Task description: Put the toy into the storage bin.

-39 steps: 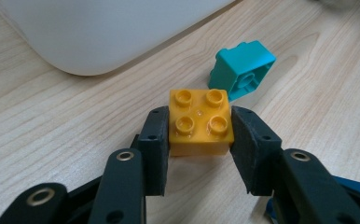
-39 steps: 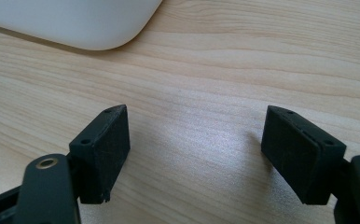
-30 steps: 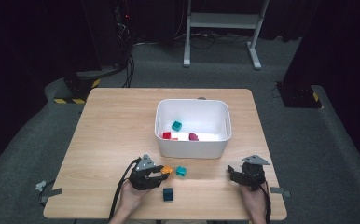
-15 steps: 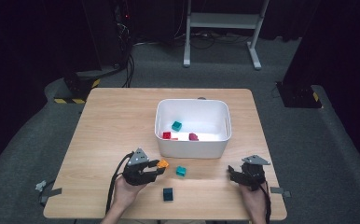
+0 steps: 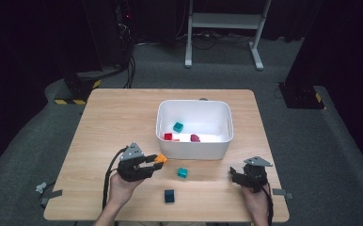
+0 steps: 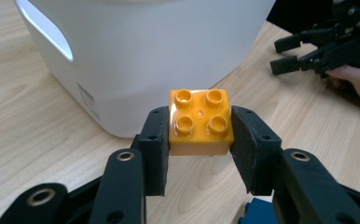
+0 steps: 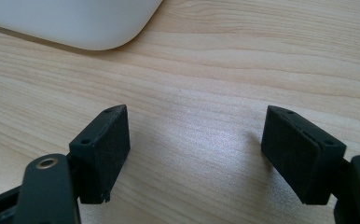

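Observation:
My left gripper (image 5: pixel 156 161) is shut on an orange four-stud brick (image 6: pixel 199 122) and holds it above the table, just in front of the white bin (image 5: pixel 193 149). In the left gripper view the black pads (image 6: pixel 155 149) press on both sides of the brick, and the bin's wall (image 6: pixel 136 56) rises right behind it. My right gripper (image 7: pixel 197 154) rests low over bare wood at the table's front right (image 5: pixel 236 176), open with nothing between its fingers. Inside the bin lie a teal brick (image 5: pixel 178 126), a red brick (image 5: pixel 168 136) and a dark red brick (image 5: pixel 195 138).
A teal brick (image 5: pixel 182 173) and a dark blue brick (image 5: pixel 169 196) lie on the wooden table (image 5: pixel 109 122) between my hands. Beyond the table are a dark floor, cables and a white stand (image 5: pixel 224 21).
My left gripper has risen with the orange brick and shifted slightly towards the bin. The right gripper has kept still.

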{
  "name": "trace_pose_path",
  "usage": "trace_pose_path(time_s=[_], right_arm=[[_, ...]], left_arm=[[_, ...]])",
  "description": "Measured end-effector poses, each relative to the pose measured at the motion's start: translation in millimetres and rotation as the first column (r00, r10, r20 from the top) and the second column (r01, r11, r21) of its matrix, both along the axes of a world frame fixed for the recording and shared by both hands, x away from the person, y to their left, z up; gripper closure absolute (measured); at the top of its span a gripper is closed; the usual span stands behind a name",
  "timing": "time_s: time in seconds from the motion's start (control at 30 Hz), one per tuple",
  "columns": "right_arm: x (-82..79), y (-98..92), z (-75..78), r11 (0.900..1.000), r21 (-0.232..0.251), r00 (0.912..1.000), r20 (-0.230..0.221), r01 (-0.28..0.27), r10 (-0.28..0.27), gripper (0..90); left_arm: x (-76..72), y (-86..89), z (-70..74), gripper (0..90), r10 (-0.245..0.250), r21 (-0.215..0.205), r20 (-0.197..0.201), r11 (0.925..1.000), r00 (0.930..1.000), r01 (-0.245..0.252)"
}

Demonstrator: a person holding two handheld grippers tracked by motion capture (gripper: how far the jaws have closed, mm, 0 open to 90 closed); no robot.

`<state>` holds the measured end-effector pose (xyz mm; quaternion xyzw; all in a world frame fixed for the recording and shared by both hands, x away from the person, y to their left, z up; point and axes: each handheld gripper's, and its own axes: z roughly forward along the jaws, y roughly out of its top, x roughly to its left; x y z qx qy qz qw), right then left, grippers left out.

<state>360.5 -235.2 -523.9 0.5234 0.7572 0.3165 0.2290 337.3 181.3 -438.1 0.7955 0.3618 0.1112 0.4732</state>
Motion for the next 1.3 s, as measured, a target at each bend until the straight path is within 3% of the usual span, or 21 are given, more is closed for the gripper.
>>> trace_pose_path(time_s=[0.63, 0.77, 1.3], right_arm=[[0.0, 0.0, 0.0, 1.000, 0.000, 1.0000, 0.000, 0.000, 0.000, 23.4], [0.0, 0.0, 0.0, 1.000, 0.000, 1.0000, 0.000, 0.000, 0.000, 23.4], [0.1, -0.1, 0.0, 1.000, -0.001, 1.0000, 0.001, -0.002, 0.002, 23.4]], left_arm=[[7.3, 12.1, 39.7, 58.8, -0.003, -0.055, 0.031, 0.9985, 0.9995, 0.004], [10.5, 11.9, 48.5, 58.8, -0.009, -0.045, 0.039, 0.9989, 0.9992, 0.011], [37.2, 4.3, 76.7, 58.7, -0.020, -0.067, 0.039, 0.9975, 0.9990, 0.022]])
